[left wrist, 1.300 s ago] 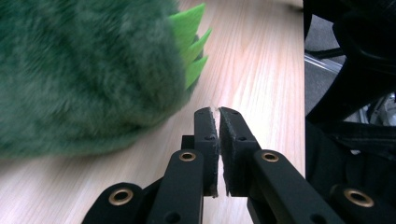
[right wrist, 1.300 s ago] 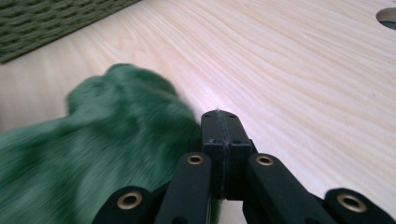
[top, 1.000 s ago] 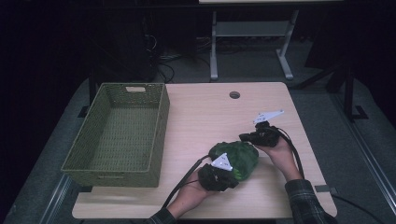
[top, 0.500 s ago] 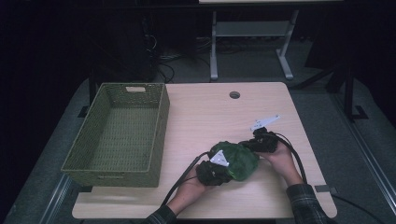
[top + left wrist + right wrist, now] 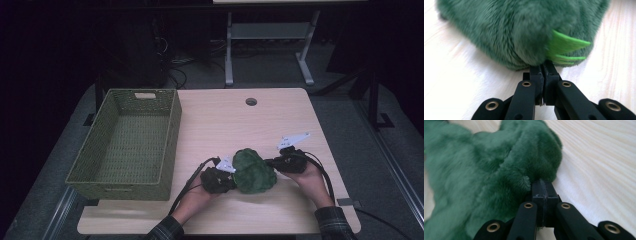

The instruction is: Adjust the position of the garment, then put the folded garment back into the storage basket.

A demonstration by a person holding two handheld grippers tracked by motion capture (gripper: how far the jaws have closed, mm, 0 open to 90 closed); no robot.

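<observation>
While both tools pinch the fuzzy dark-green plush toy (image 5: 254, 171) on the pale wooden tabletop (image 5: 280, 125), left tool (image 5: 541, 68) and right tool (image 5: 543, 185) clamped on its edges, grasp looks done; carrying it to the empty green woven basket (image 5: 165, 145) likely remains.

My high view looks forward and down over the whole bench (image 5: 280, 120); both gripper views ride low, close behind their jaws, sharing the green plush (image 5: 524, 30).
</observation>
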